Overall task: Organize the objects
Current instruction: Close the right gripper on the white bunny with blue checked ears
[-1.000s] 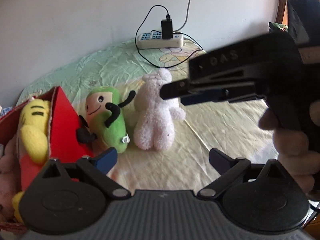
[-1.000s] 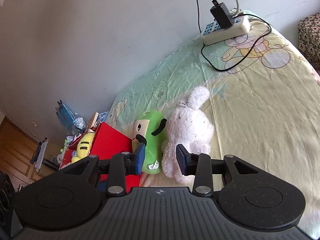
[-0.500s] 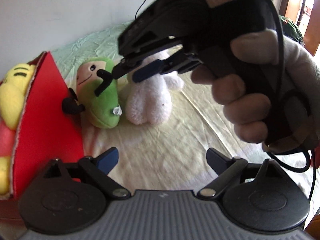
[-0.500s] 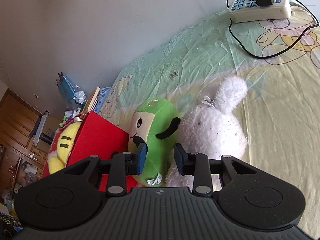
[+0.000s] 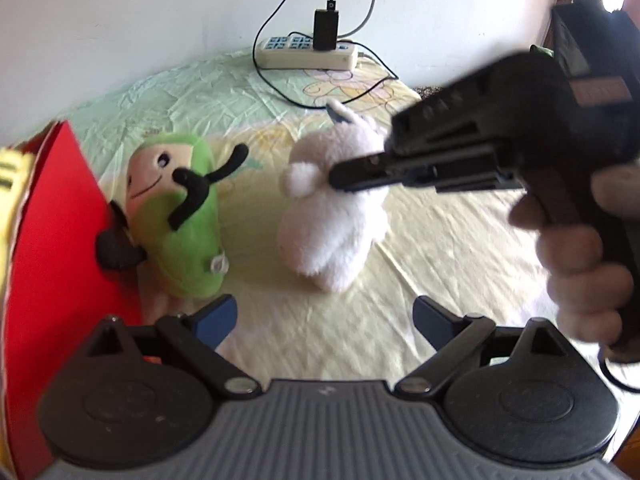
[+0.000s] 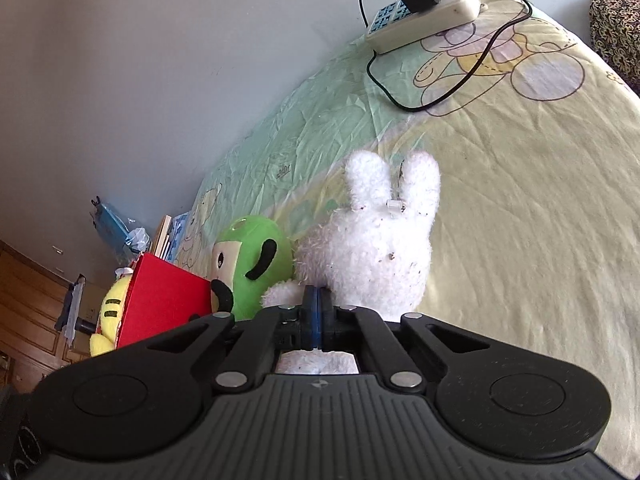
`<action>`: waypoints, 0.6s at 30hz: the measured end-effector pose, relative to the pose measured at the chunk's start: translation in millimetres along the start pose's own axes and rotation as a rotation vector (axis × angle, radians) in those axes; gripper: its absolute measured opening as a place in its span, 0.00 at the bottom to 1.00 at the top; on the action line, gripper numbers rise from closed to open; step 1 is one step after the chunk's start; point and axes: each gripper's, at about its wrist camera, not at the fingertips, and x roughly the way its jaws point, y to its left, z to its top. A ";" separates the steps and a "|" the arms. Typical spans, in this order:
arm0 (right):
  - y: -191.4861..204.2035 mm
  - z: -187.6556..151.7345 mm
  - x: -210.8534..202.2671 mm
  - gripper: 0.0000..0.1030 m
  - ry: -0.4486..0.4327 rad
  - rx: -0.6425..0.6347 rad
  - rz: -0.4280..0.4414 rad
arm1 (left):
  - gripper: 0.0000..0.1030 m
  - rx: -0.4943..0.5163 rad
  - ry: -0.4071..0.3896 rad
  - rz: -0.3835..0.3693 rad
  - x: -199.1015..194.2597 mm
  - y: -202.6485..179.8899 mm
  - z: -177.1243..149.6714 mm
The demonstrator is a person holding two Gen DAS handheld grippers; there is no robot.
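Observation:
A white plush rabbit (image 5: 336, 224) stands on the yellow-green bedsheet, also in the right wrist view (image 6: 372, 248). My right gripper (image 6: 316, 312) is shut, its pads pinching the rabbit's fur at a paw; in the left wrist view (image 5: 340, 174) its tip sits at the rabbit's arm. A green plush (image 5: 180, 216) lies to the rabbit's left, against a red box (image 5: 52, 248) holding a yellow plush (image 6: 110, 312). My left gripper (image 5: 324, 318) is open and empty, low in front of both toys.
A white power strip (image 5: 308, 52) with a black charger and trailing cable lies at the bed's far edge by the wall. Clutter and wooden furniture (image 6: 32, 304) are beyond the bed's left side. A patterned seat (image 6: 616, 24) is at far right.
My right gripper has closed from partly open onto the white rabbit's fur. The rabbit now stands apart from the green plush. The left wrist view has swung back toward the toys.

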 end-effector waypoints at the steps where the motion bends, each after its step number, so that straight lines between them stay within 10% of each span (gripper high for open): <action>1: -0.1 -1.3 -2.7 0.00 -0.004 -0.006 -0.006 | 0.91 0.007 -0.009 0.001 3.9 -1.0 3.3; 9: -20.9 -4.8 -30.6 0.00 -0.055 0.037 -0.052 | 0.91 0.043 -0.028 -0.048 36.5 -17.1 28.3; 13: -34.8 -8.4 -46.3 0.21 -0.081 0.079 -0.113 | 0.91 0.092 -0.030 -0.125 34.2 -39.3 29.0; 18: -56.4 -20.1 -71.2 0.23 -0.121 0.154 -0.124 | 0.91 0.139 -0.011 -0.200 37.9 -60.8 26.4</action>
